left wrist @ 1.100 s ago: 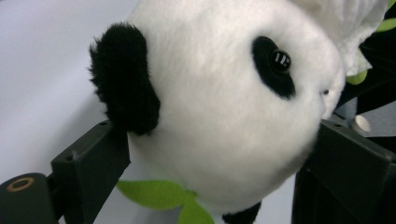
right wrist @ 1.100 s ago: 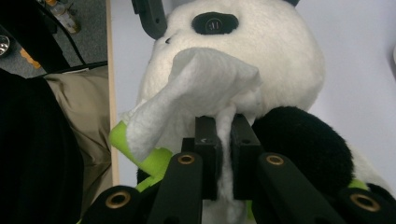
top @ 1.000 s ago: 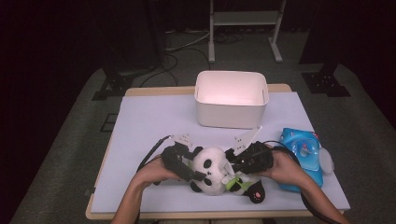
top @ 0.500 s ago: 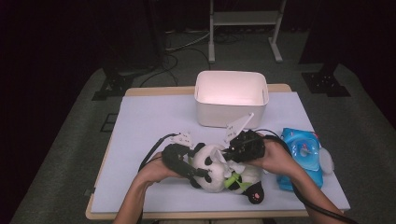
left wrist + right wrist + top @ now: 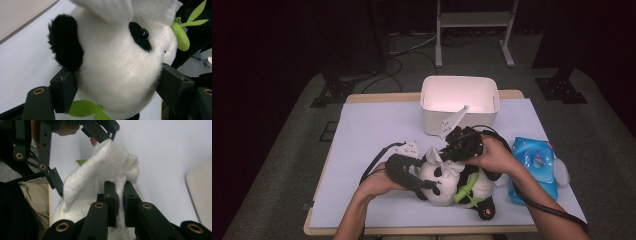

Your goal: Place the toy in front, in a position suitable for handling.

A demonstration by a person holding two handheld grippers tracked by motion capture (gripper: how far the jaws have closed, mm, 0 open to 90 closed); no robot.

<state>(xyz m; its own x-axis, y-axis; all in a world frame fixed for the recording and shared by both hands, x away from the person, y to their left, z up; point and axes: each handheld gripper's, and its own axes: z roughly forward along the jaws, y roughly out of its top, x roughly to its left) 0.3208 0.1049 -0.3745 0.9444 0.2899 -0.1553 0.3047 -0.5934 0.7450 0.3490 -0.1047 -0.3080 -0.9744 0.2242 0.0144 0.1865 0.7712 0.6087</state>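
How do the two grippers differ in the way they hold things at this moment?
The left gripper stands wide, its pads pressing both sides of the panda's head; its jaws have just been closing. The right gripper is almost fully shut, pinching a thin white wipe. Both are gripping something soft.

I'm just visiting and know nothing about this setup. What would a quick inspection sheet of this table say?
Surface: table under a pale sheet.
Job's things: panda plush; white cloth on its head.
Clutter: white bin; blue packet.
Grippers: left gripper has just been closing, pads against the panda's head; right gripper pinches the cloth.
Cables: black cable trails from the left gripper.
Surroundings: dark room, grey floor, metal stand behind.
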